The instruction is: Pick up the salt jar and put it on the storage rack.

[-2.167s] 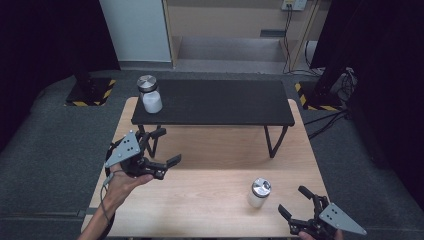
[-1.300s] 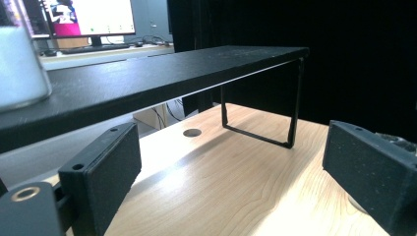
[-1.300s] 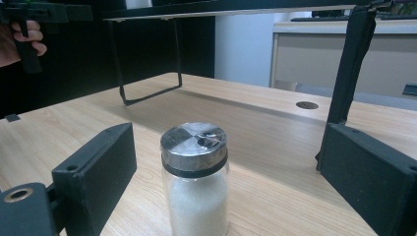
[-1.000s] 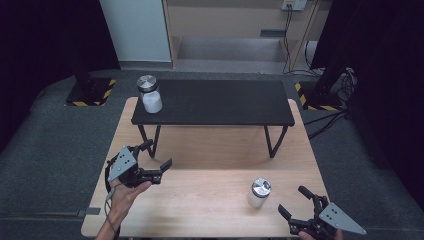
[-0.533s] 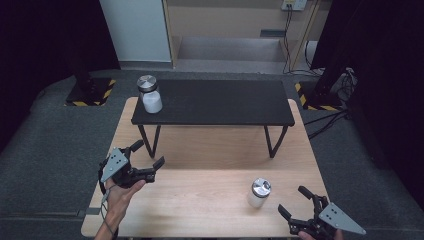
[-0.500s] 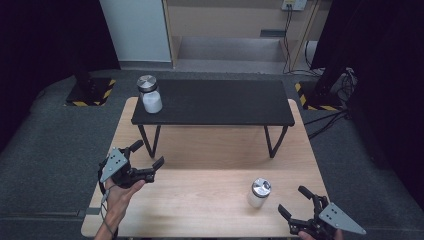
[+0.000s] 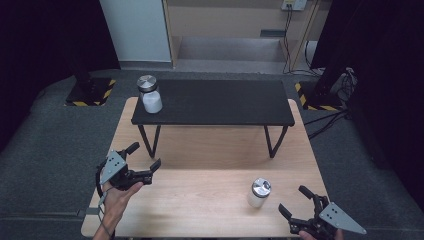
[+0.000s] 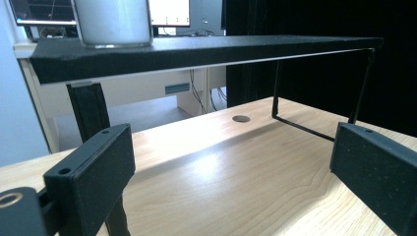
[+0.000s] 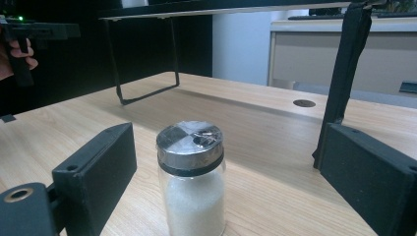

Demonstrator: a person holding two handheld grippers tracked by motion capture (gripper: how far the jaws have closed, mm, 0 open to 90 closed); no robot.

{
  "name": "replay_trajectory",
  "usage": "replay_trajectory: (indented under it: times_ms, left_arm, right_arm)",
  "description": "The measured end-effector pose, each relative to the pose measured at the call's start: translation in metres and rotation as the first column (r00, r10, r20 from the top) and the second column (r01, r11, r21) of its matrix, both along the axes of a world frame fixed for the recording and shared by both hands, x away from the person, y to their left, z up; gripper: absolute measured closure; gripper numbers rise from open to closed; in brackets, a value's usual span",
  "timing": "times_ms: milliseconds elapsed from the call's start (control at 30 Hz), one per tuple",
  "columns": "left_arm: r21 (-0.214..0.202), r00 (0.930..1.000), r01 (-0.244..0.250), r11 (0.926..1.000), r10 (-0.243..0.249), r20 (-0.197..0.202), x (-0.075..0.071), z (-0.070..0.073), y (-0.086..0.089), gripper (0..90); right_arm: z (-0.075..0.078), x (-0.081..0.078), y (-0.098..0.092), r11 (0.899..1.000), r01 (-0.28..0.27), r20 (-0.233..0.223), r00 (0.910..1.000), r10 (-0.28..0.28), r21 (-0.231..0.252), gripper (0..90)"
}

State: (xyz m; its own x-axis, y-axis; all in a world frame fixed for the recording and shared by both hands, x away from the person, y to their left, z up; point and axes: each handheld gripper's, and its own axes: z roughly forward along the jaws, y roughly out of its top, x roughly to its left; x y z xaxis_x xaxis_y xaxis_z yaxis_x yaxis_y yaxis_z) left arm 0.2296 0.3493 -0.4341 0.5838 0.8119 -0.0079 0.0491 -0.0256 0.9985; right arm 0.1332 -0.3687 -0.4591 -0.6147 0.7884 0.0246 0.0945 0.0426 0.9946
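Observation:
A white-filled jar with a silver lid (image 7: 259,192) (image 9: 194,196) stands on the wooden table (image 7: 210,145) toward the near right. My right gripper (image 7: 292,199) lies open just behind it. The jar is in line with the gap between the jaws, and the pads are apart from it. A second such jar (image 7: 150,95) (image 8: 114,22) stands on the left end of the black raised shelf (image 7: 220,102) (image 8: 196,49). At the table's left a hand holds my left gripper (image 7: 146,155) (image 8: 233,147), aimed under the shelf. Its jaws have just been opening and hold nothing.
The shelf's thin black legs (image 7: 150,140) (image 7: 272,142) stand on the table ahead of both grippers. A round hole (image 8: 241,118) is set in the tabletop under the shelf. Grey floor, striped stand bases (image 7: 90,92) and cables (image 7: 325,117) surround the table.
My left gripper has drifted a little to the left and toward the near edge, away from the shelf's leg. The right gripper and both jars have stayed put.

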Motion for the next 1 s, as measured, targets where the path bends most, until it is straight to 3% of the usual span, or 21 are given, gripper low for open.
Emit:
replay_trajectory:
  times_ms: [1000]
  left_arm:
    - [0.015,0.9998,0.014,0.9998,-0.014,-0.013,-0.0011,-0.0029,-0.002,0.9]
  right_arm:
    - [0.0002,0.0003,0.0,1.0,0.006,0.001,1.0,-0.006,0.003,7.5]
